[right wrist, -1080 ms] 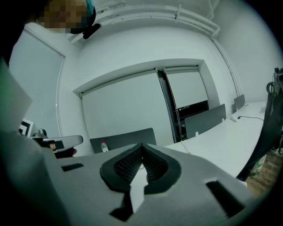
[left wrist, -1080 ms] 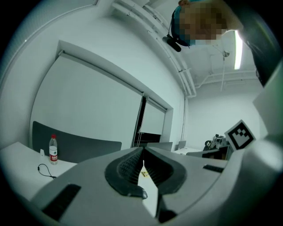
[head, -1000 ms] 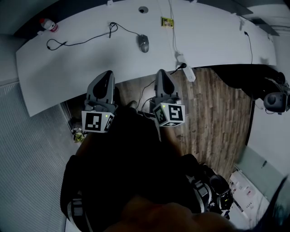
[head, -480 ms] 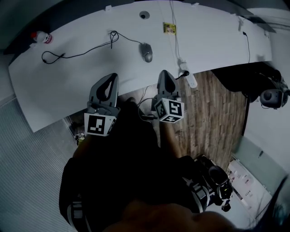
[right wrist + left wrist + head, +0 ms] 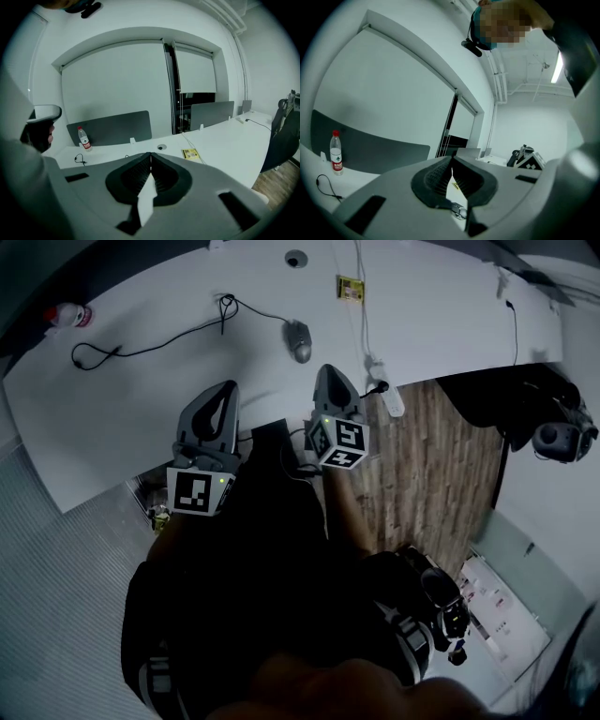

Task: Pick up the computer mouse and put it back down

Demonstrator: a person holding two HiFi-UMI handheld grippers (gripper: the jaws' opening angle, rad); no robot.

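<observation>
You hold two grippers low over the near edge of a long white tabletop (image 5: 141,399), both aimed across it. The mouse (image 5: 298,338) lies flat on the tabletop, past the tip of your right gripper (image 5: 330,372) and a little to its left, near it but not touching. Its cord (image 5: 253,308) trails off leftward in loose curves, so it looks slack enough not to tug when the mouse is lifted. The right gripper's jaws are pressed together with nothing between them, and it sits nearer the mouse than the other one does. That makes it the likely one for the pick, but it has to spread its jaws first. Your left gripper (image 5: 228,388) sits well to the left of the mouse. Its jaws also meet at the tips and hold nothing, so it seems to be parked out of the way. The only container is a small bottle (image 5: 64,314) with a red cap and label, upright at the far left end. You cannot tell how full it is. A yellow card (image 5: 349,287) lies beyond the mouse, and a power strip (image 5: 387,395) hangs at the tabletop's edge to the right.
</observation>
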